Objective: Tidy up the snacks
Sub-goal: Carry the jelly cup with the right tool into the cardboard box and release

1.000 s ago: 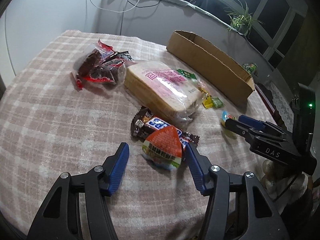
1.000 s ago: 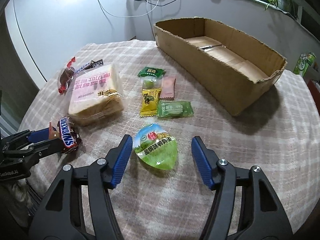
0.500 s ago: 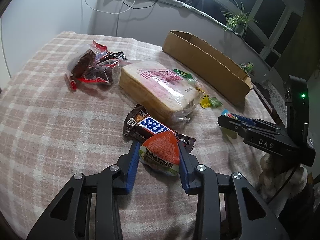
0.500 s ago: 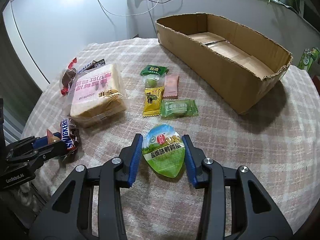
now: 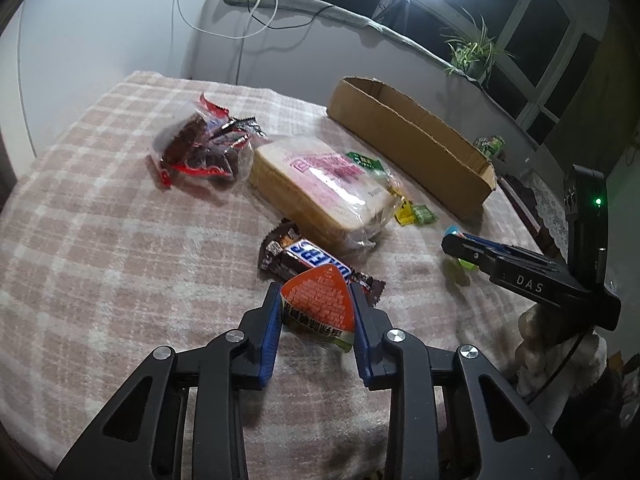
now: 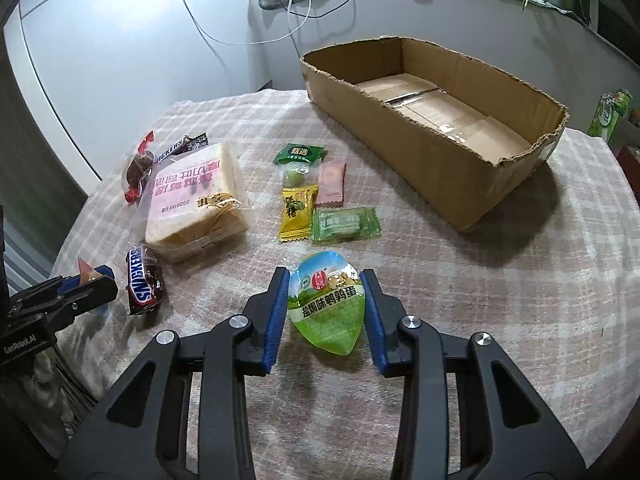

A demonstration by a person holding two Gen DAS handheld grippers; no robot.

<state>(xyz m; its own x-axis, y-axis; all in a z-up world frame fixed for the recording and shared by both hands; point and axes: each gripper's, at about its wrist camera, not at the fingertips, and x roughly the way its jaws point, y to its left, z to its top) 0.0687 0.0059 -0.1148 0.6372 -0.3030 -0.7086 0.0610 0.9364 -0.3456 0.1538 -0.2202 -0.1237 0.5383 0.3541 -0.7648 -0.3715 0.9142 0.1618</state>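
Both sets of jaws are closing: the left gripper (image 5: 316, 312) squeezes the orange pack (image 5: 318, 304), the right gripper (image 6: 326, 308) the green pack (image 6: 326, 304). Grip gently, lift straight, carry toward the box (image 6: 436, 148) at one o'clock.

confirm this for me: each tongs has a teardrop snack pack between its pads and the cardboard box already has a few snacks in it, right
Not quite. The right wrist view shows the cardboard box holding no snacks, only its bare taped bottom. The rest holds: the left tongs grip the orange pack, the right tongs the green pack.

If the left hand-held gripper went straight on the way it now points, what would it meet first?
Probably the brown Snickers bar, lying just beyond the orange-topped snack pack that the closing left hand-held gripper pinches; depth is unclear.
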